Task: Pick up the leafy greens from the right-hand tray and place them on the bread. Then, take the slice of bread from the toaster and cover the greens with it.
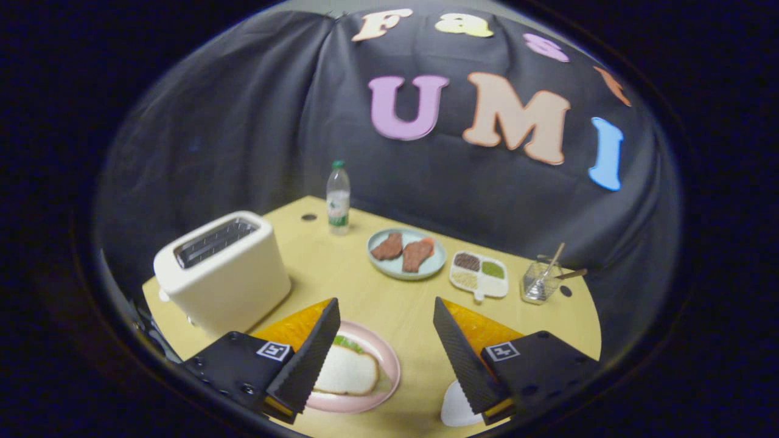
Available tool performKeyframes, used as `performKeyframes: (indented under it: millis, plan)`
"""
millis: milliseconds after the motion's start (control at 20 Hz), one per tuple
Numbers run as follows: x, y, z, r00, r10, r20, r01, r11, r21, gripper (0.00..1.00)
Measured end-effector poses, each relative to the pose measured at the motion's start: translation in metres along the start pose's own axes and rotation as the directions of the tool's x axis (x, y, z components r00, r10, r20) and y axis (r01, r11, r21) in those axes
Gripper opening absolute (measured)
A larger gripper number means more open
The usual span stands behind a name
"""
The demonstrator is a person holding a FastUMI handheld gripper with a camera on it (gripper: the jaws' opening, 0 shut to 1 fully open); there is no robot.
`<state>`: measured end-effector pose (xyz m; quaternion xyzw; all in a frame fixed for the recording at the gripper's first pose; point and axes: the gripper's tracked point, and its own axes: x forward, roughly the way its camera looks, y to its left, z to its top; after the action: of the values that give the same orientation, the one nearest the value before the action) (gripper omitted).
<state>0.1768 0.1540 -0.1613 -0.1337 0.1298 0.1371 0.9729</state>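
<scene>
The wooden table [389, 304] held a cream toaster [225, 271] beyond the left finger, its slots apparently empty, though the view into them was poor. Just ahead of the gripper [386, 316], whose fingers stood wide apart and held nothing, a pink plate [386, 365] carried a slice of bread [347, 371] with leafy greens [348, 344] peeking from beneath it. Farther off sat a pale blue plate [406, 267] of meat slices [403, 250], a divided white dish [479, 277], a water bottle [338, 198], and a glass cup [538, 283].
</scene>
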Motion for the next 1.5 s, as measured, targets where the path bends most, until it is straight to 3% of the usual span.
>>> performKeyframes:
  millis: [250, 450, 900, 1500]
  plan:
    - [-0.042, -0.037, 0.072, 0.968, -0.149, 0.202, 0.124, 0.983, 0.132, 0.99]
    - [-0.077, -0.041, 0.101, 0.934, -0.199, 0.296, 0.175, 0.979, 0.104, 0.99]
    - [-0.126, -0.021, 0.115, 0.905, -0.275, 0.325, 0.249, 0.961, 0.118, 0.99]
    - [-0.151, -0.041, 0.106, 0.900, -0.310, 0.305, 0.265, 0.947, 0.181, 0.99]
